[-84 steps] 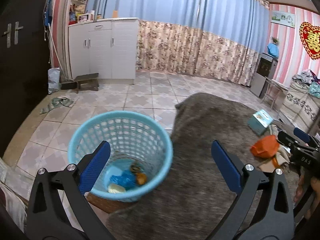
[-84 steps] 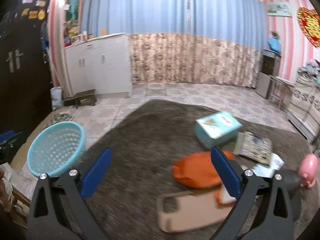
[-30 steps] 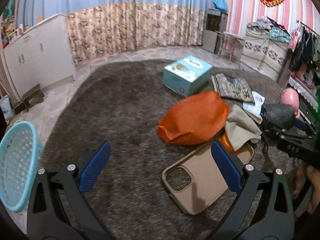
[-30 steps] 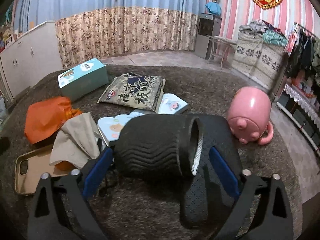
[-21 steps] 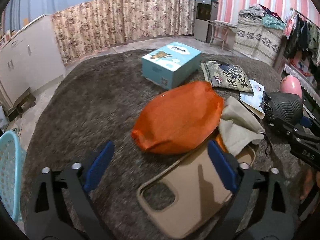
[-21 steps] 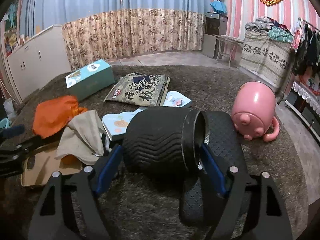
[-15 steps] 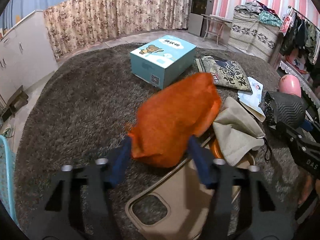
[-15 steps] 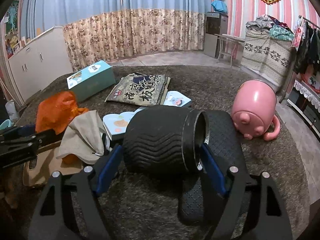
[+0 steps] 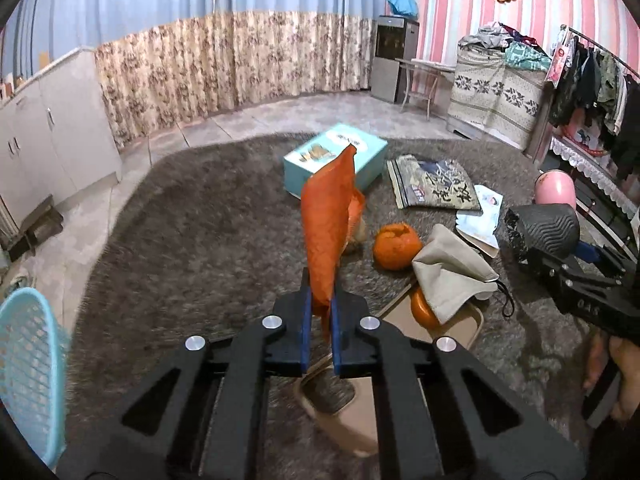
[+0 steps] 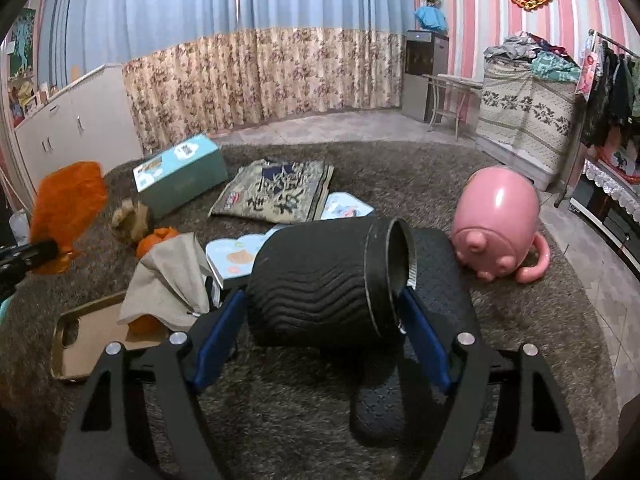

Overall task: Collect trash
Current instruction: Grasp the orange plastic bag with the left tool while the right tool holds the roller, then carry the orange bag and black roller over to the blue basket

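My left gripper (image 9: 320, 304) is shut on a corner of the orange plastic bag (image 9: 328, 220), which hangs lifted off the rug; the right wrist view shows the bag (image 10: 68, 200) at far left. Under where it lay sit a peeled orange (image 9: 396, 246) and a crumpled brown wad (image 10: 130, 216). My right gripper (image 10: 322, 300) straddles the black ribbed cup (image 10: 316, 280), which lies on its side on the rug, and its blue pads rest against the cup's base and rim. The light blue trash basket (image 9: 28, 360) is at the left edge.
On the dark rug (image 9: 200, 220) lie a beige face mask (image 9: 448, 272), a tan phone case (image 10: 88, 340), a teal box (image 9: 360, 152), a printed snack packet (image 10: 280, 192), small booklets (image 10: 236, 256) and a pink pig mug (image 10: 500, 216). Cabinets stand at the left and a clothes rack at the right.
The left gripper moved from the basket to the orange bag, closed on it and raised it, uncovering the orange and the wad. The right jaws narrowed onto the black cup.
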Tool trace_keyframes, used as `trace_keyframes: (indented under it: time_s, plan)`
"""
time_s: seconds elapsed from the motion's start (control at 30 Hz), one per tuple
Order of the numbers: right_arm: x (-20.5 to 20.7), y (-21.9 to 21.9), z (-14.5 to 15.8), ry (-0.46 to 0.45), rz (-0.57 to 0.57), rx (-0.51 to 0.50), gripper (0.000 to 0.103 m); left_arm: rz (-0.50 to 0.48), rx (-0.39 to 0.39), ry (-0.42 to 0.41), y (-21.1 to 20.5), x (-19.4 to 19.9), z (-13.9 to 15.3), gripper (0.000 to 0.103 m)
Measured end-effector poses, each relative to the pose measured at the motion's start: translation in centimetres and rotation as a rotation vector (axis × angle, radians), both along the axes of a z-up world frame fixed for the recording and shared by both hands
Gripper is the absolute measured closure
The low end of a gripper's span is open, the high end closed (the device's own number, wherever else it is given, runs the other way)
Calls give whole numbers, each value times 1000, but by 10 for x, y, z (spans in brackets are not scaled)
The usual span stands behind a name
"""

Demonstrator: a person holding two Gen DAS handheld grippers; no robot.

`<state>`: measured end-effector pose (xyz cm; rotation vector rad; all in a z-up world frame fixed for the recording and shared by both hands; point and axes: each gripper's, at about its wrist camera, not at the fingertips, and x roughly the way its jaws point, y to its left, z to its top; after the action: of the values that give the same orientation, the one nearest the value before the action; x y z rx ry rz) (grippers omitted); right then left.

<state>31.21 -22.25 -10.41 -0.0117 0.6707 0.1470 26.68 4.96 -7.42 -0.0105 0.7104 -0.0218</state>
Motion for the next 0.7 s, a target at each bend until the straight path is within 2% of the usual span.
trace_keyframes:
  time_s: [0.3,0.7]
  plan:
    - [-15,4,28,-63,3,3,26,43,-17,-39,19,-40,24,97]
    - [-44,47,51,-116,92,12,26,141,-25,-55,62,-80,32,97]
